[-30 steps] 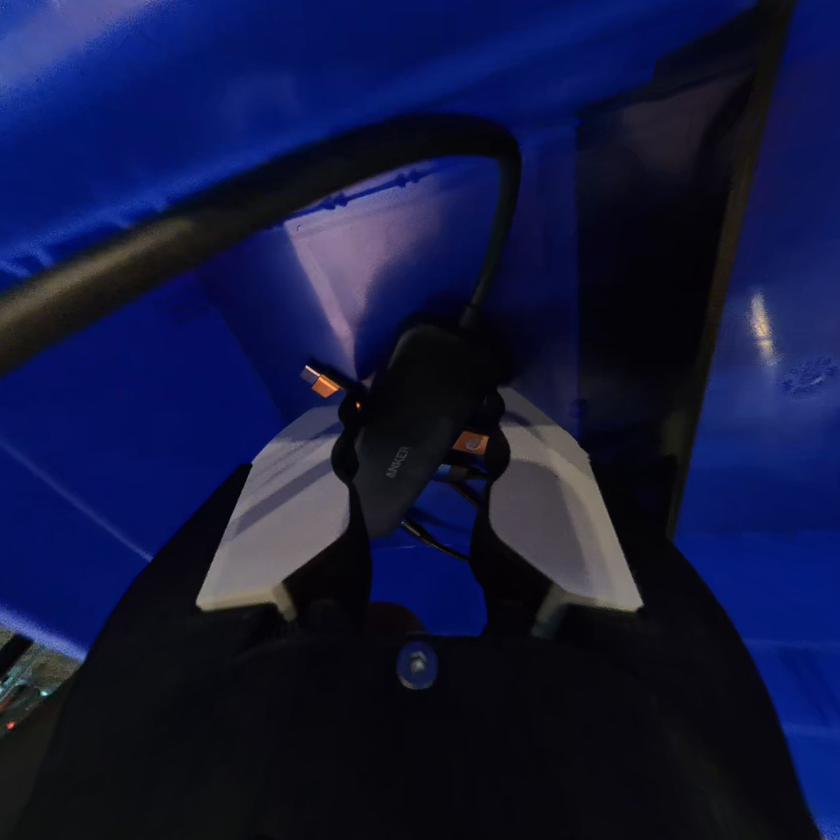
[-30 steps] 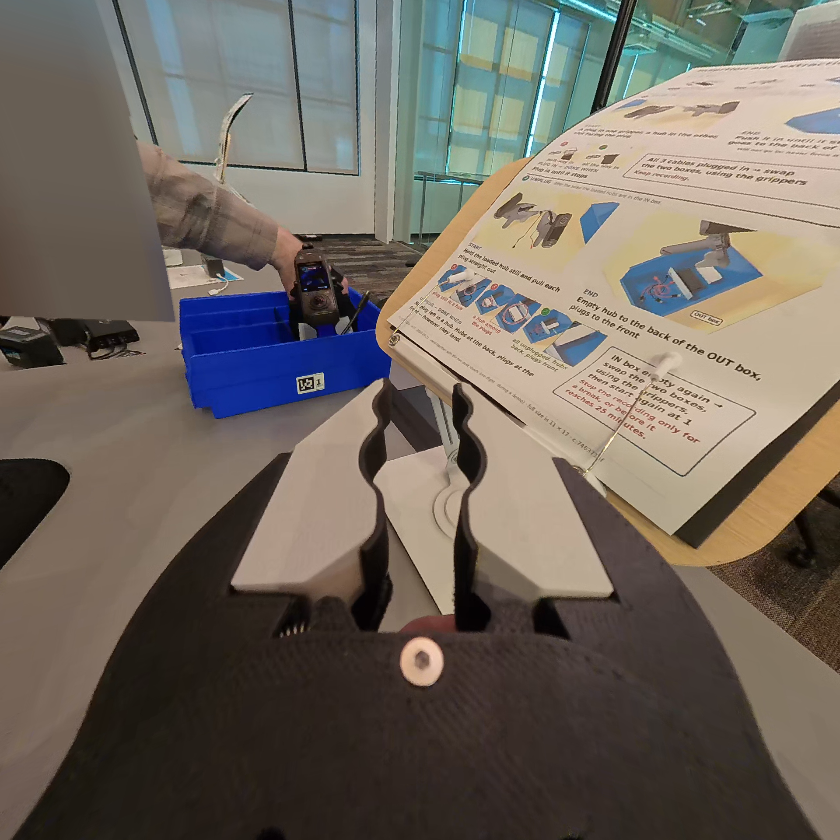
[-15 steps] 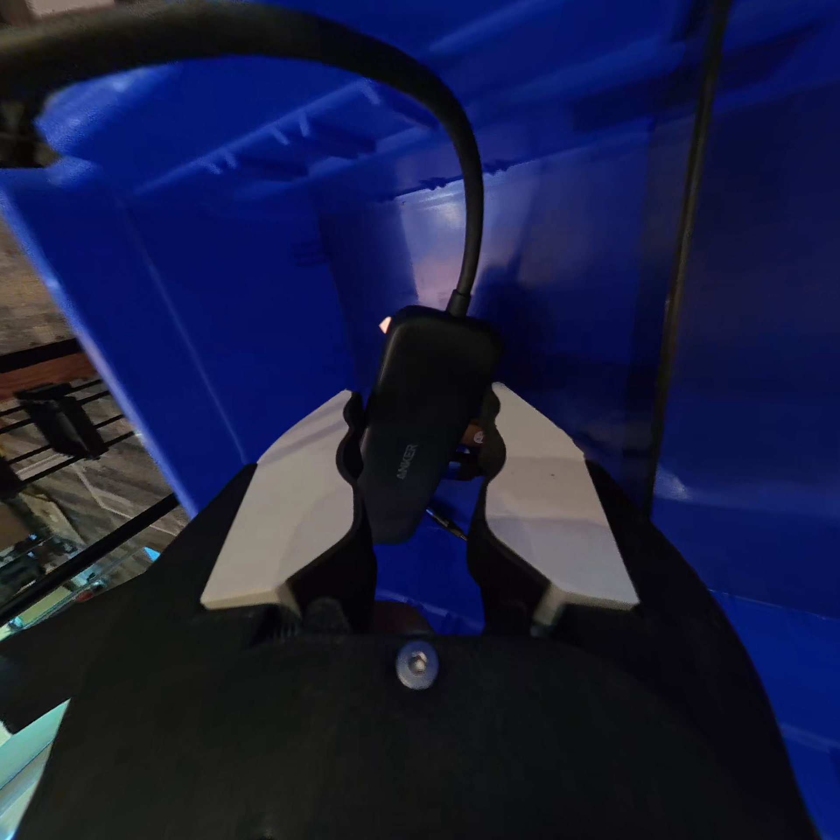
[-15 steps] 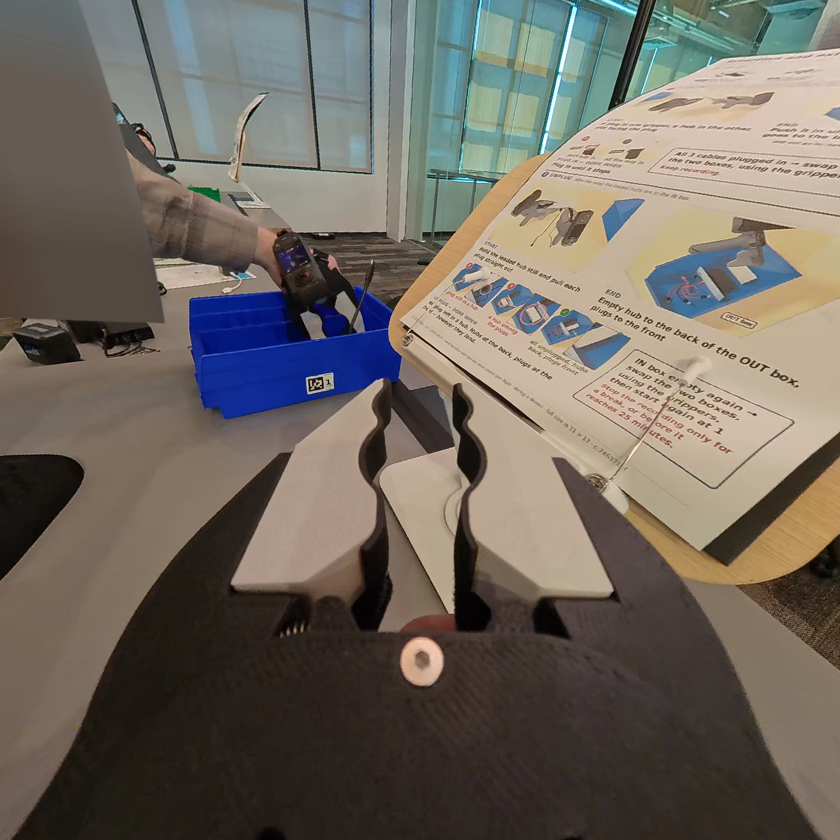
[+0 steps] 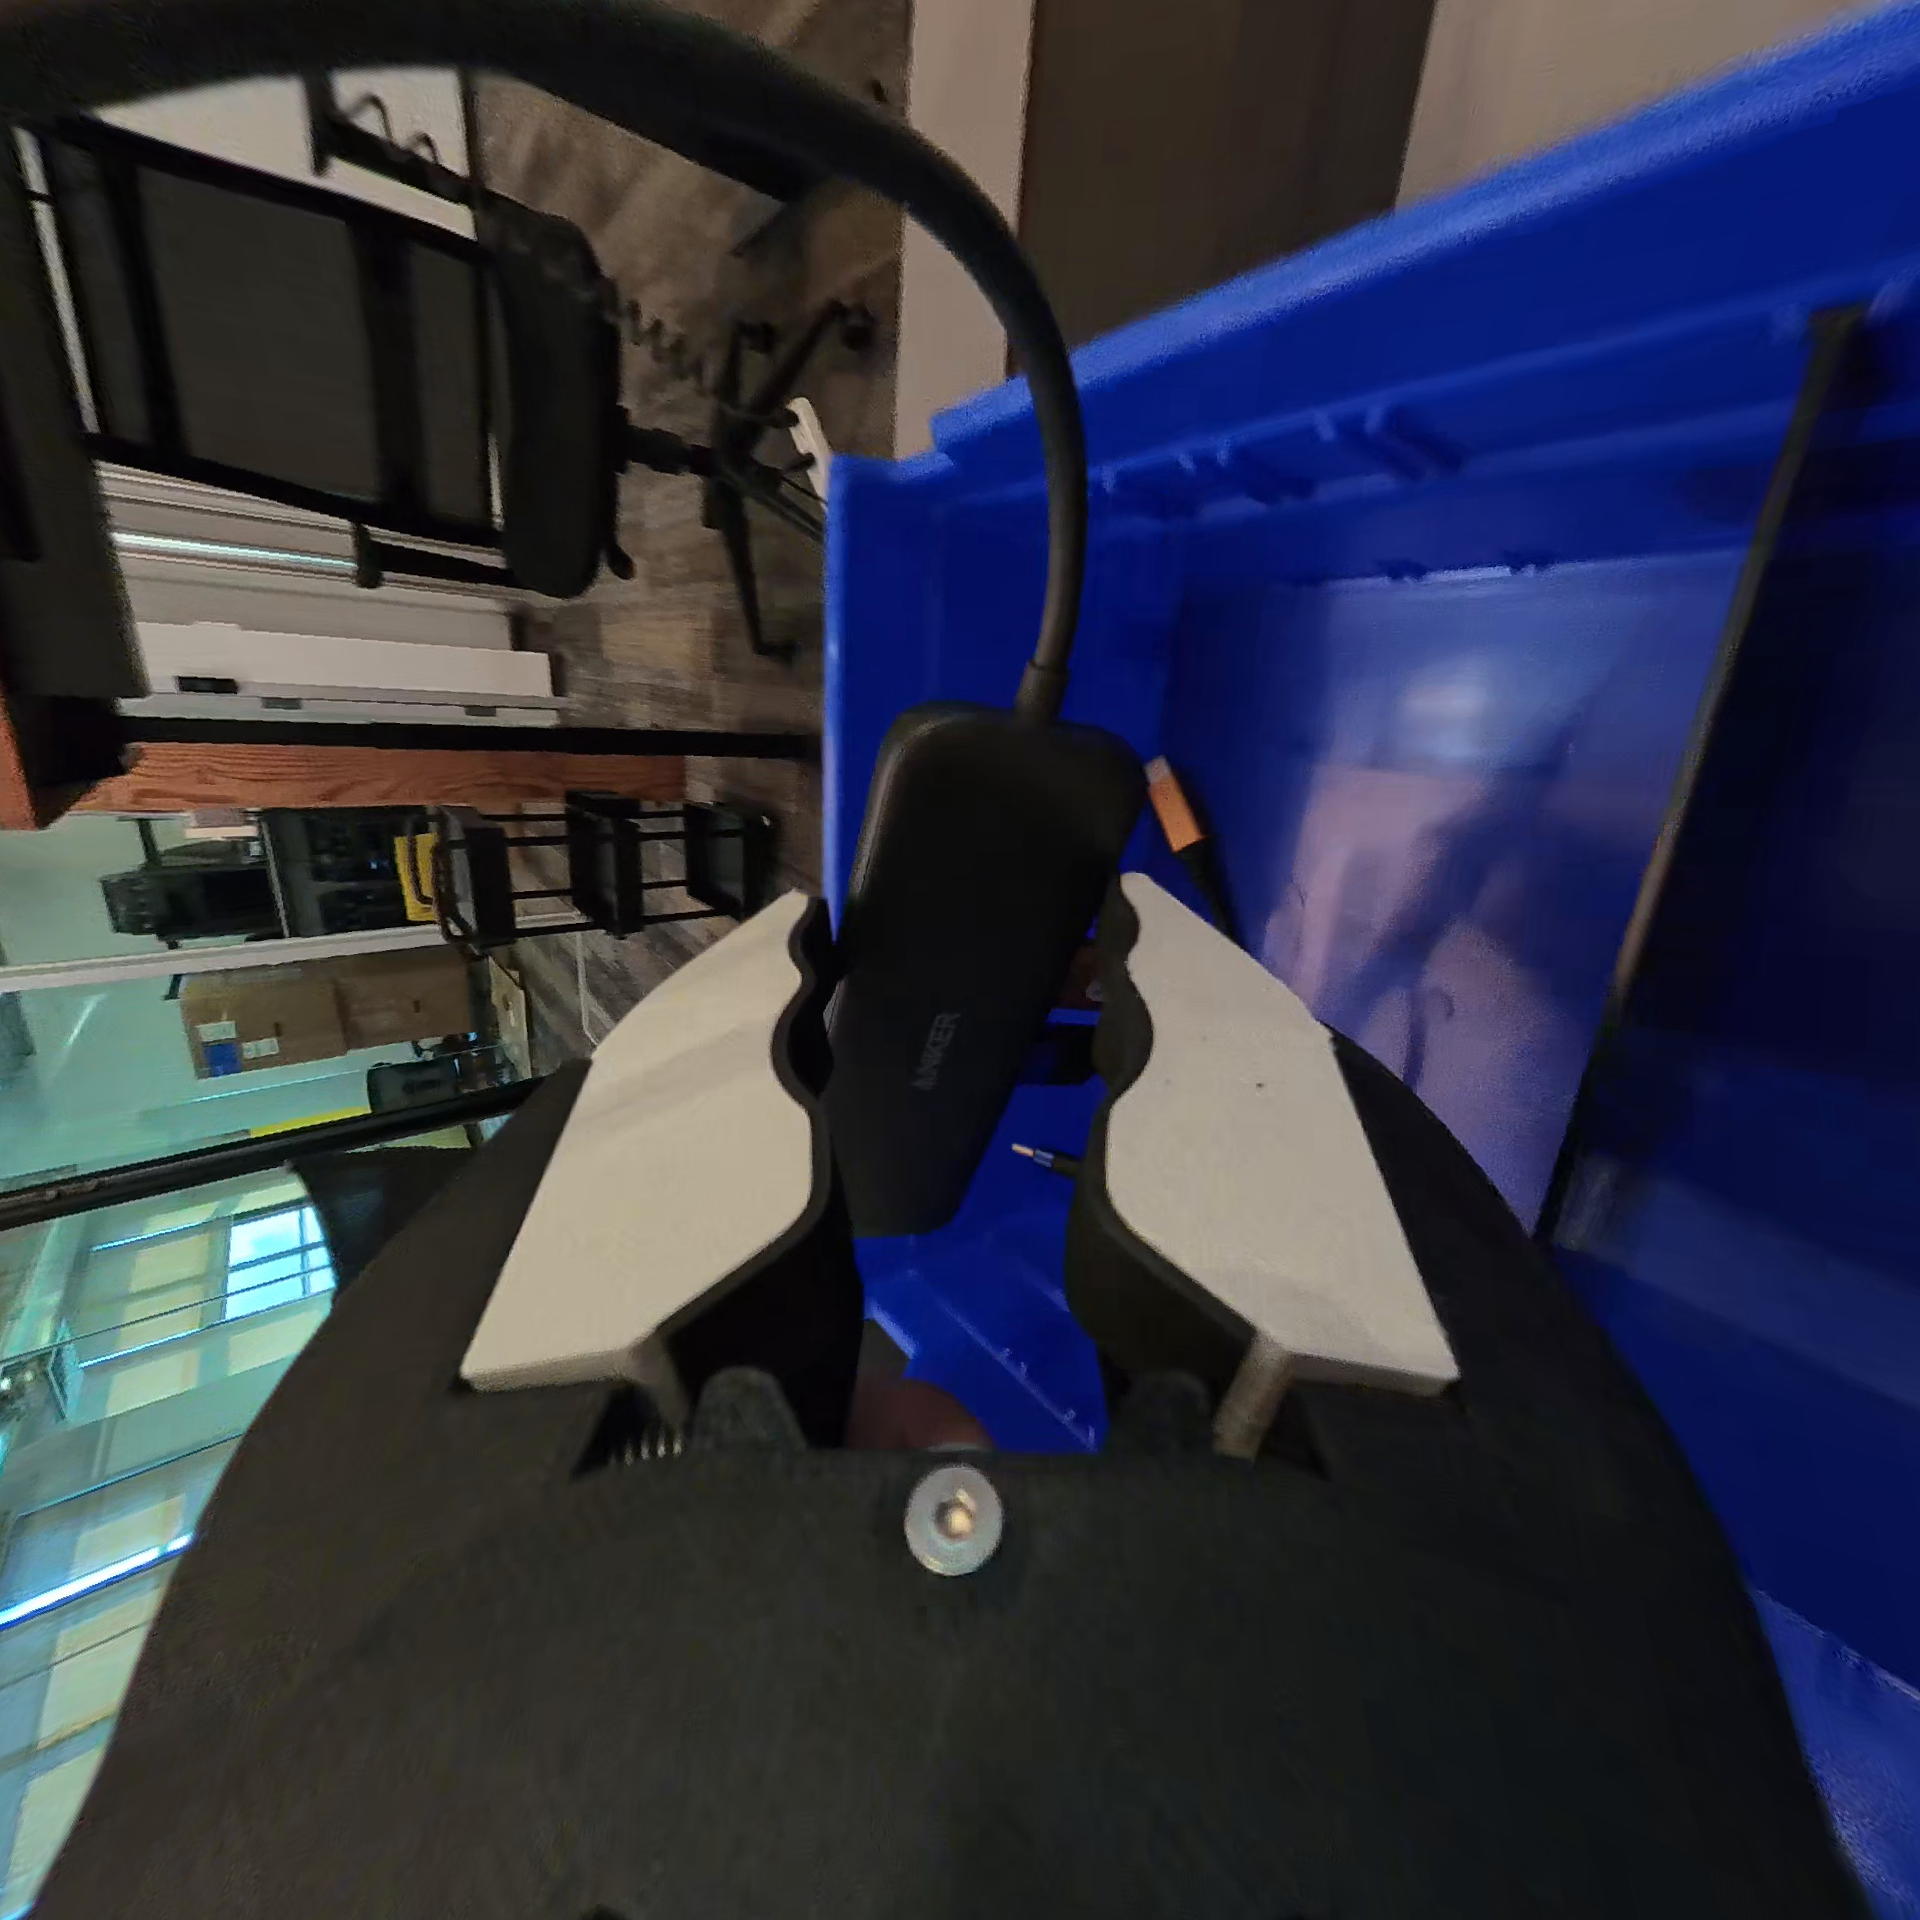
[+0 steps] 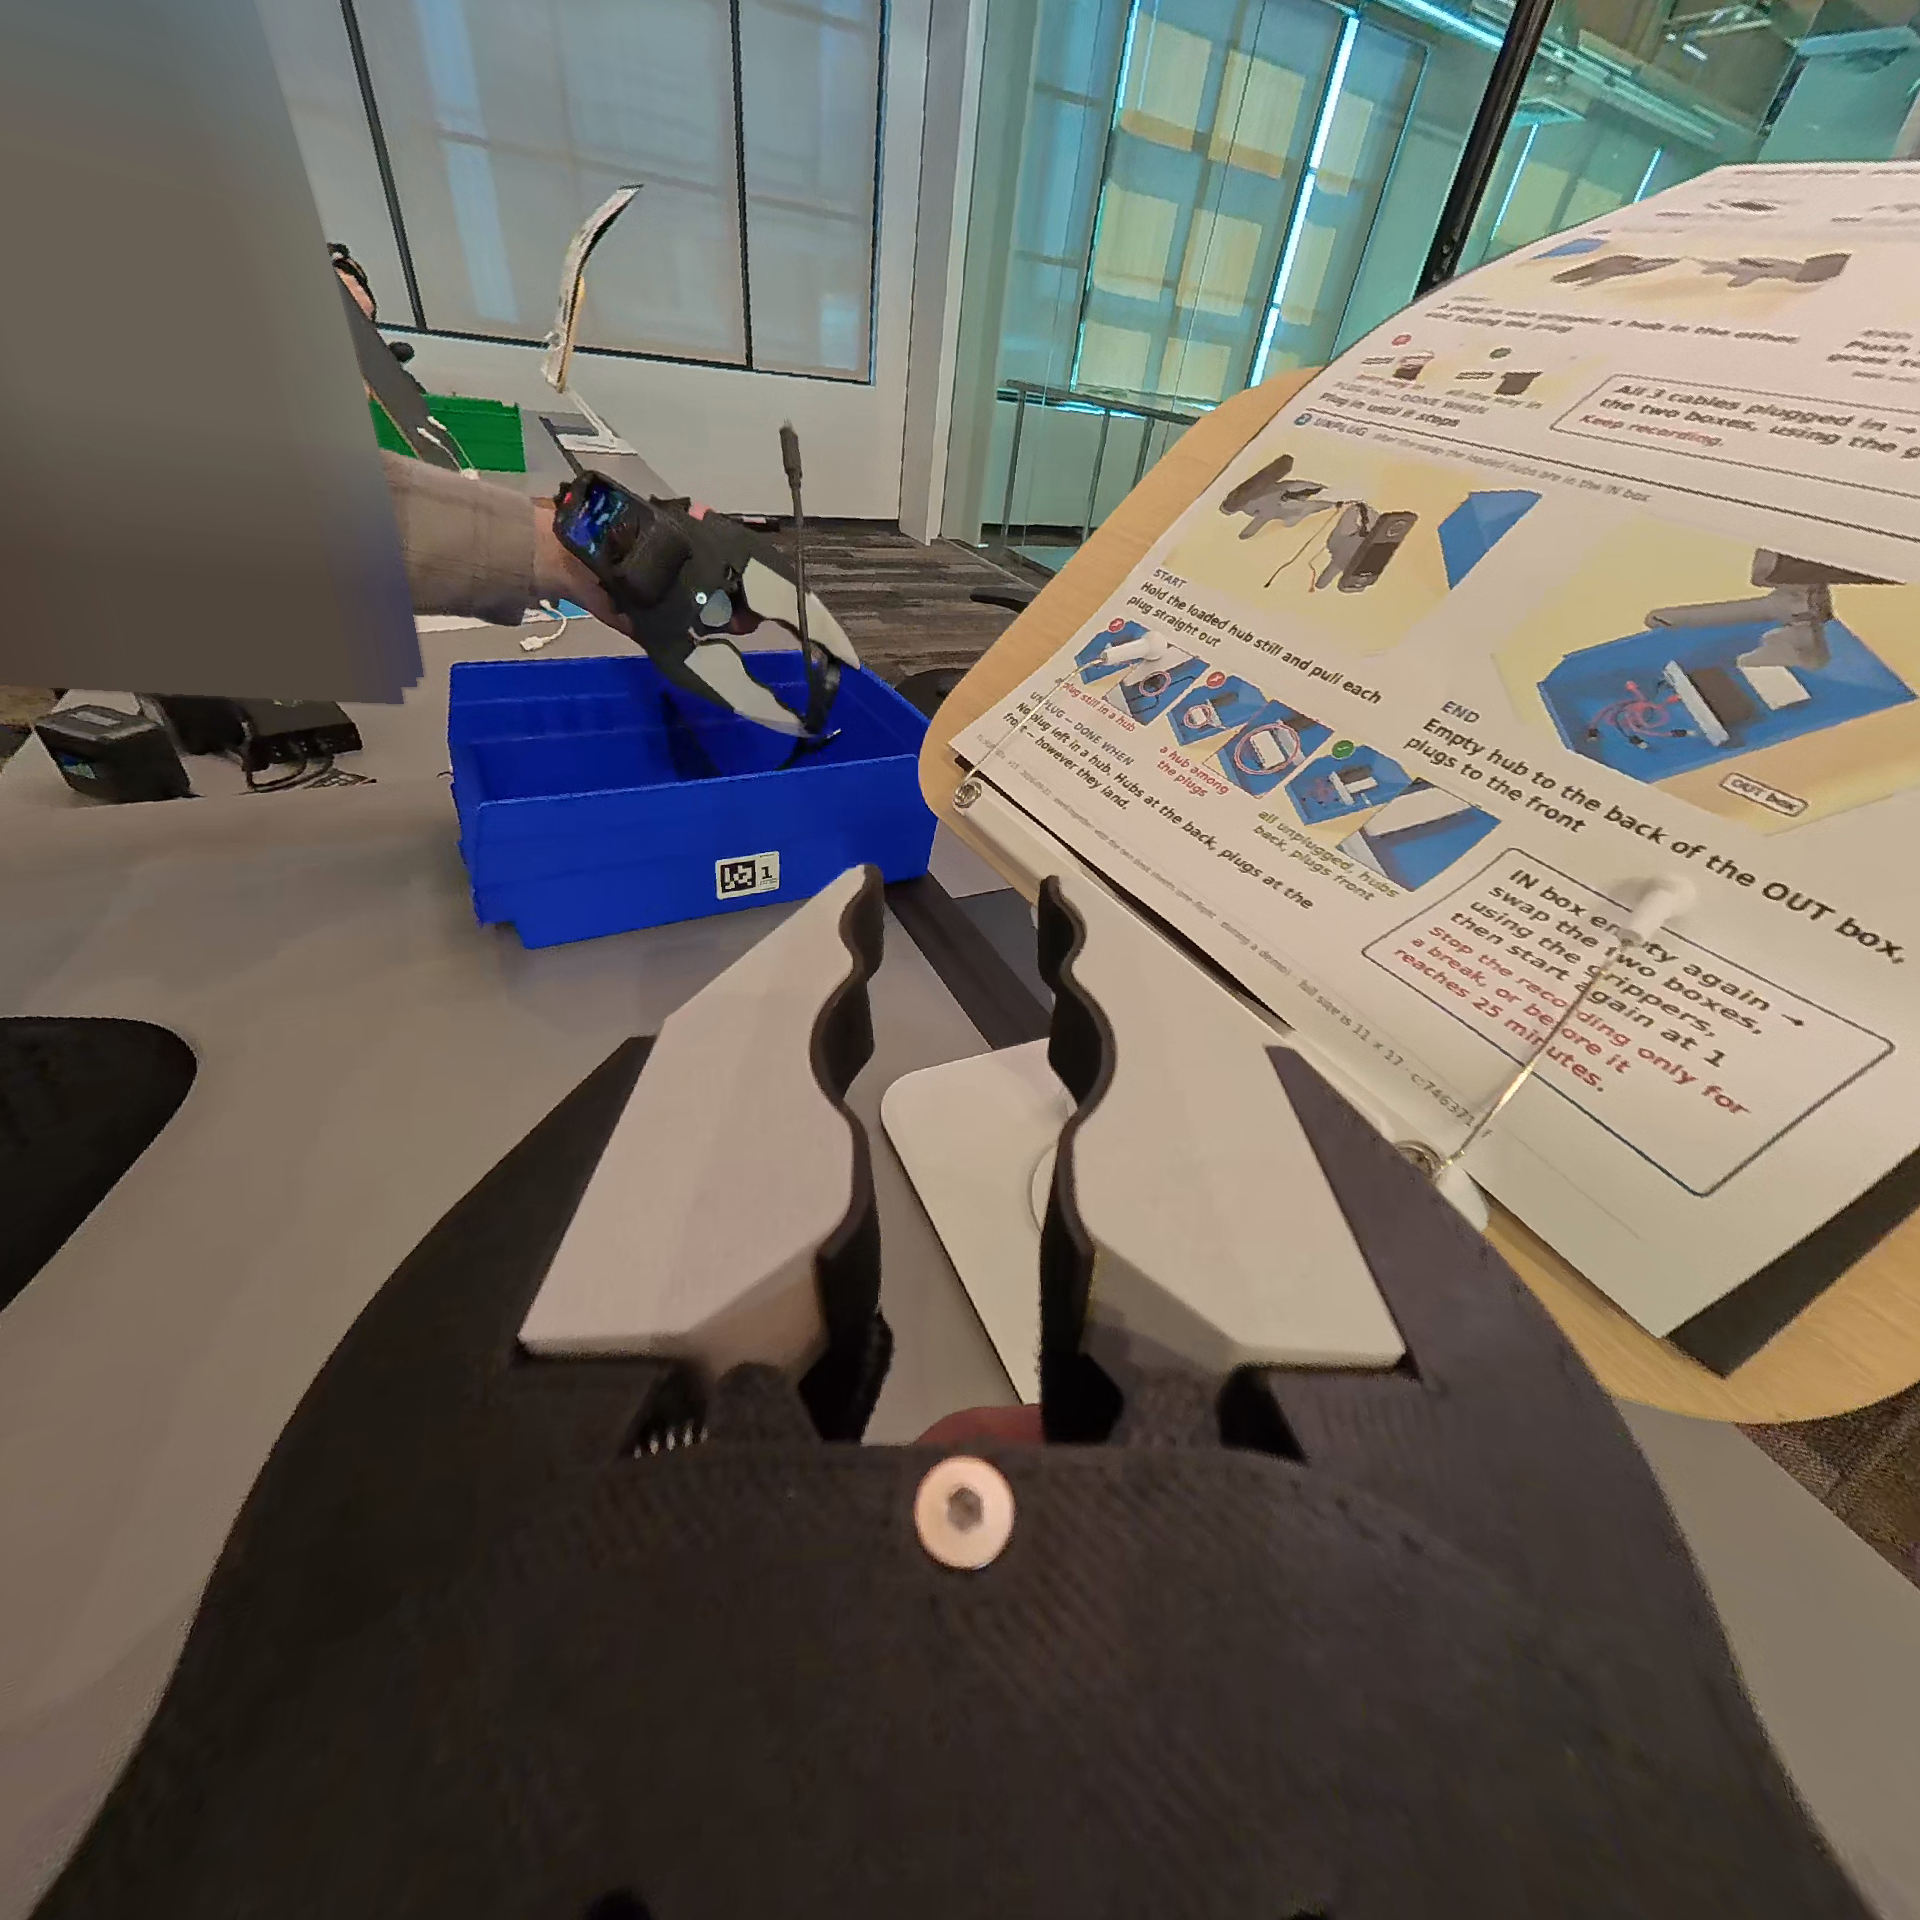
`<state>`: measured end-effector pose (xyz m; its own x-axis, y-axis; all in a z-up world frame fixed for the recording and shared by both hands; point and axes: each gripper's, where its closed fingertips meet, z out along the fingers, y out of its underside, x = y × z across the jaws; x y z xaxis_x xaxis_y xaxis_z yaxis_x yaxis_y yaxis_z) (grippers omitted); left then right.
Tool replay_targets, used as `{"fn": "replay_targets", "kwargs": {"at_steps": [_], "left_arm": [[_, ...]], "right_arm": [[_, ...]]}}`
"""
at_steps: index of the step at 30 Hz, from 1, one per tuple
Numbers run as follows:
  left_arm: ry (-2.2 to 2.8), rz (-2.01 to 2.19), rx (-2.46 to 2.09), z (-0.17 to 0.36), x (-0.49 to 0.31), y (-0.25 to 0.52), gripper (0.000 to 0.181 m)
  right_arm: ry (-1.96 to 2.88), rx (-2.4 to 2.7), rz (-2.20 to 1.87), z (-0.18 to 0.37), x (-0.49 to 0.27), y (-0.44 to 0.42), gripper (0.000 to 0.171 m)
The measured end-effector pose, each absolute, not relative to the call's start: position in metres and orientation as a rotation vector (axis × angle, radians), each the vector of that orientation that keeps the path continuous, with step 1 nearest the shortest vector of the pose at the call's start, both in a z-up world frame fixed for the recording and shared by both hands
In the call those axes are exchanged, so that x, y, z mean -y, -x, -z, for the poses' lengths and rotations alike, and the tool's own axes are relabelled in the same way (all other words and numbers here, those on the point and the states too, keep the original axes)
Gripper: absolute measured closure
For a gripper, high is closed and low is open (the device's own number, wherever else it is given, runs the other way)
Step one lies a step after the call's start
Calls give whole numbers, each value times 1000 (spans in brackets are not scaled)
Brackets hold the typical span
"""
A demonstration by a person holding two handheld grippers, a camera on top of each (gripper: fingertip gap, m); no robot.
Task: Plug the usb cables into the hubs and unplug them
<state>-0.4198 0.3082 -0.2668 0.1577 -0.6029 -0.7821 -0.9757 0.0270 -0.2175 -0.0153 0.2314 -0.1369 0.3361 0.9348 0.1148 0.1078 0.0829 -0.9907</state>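
The left tongs (image 5: 961, 1049) clamp the black hub (image 5: 971, 966), its long axis pointing up-frame; the right tongs (image 6: 961, 997), apart and empty, sit well away at lower centre.

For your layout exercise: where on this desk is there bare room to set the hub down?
Bare grey tabletop lies between the blue bin and the right claw. Crowded: the bin's right end around the left claw, and the stand base under the instruction board.

Black hub (image 5: 966, 997), tilted, above blue bin (image 5: 1455, 644)
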Motion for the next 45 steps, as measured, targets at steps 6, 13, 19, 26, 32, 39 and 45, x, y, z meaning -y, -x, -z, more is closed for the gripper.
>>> {"fn": "replay_targets", "kwargs": {"at_steps": [6, 13, 19, 26, 32, 39, 45], "left_arm": [[1551, -670, -1398, 234, -305, 410, 132], [1476, -705, -1220, 201, -293, 408, 133], [1422, -759, -1098, 163, -285, 414, 133], [1361, -802, -1016, 106, -274, 414, 134], [1298, -836, -982, 54, -262, 400, 133], [1243, -860, -1006, 7, -239, 372, 133], [1189, -812, -1022, -19, -214, 318, 133]], "right_arm": [[1329, 1101, -820, 136, -222, 29, 143], [1303, 1141, -813, 132, -211, 41, 143], [1281, 1146, -827, 125, -204, 44, 142], [1254, 1141, -835, 116, -199, 41, 142], [1226, 1121, -838, 103, -195, 35, 142], [1206, 1103, -831, 91, -191, 25, 141], [1193, 1078, -846, 76, -186, 15, 139]]}}
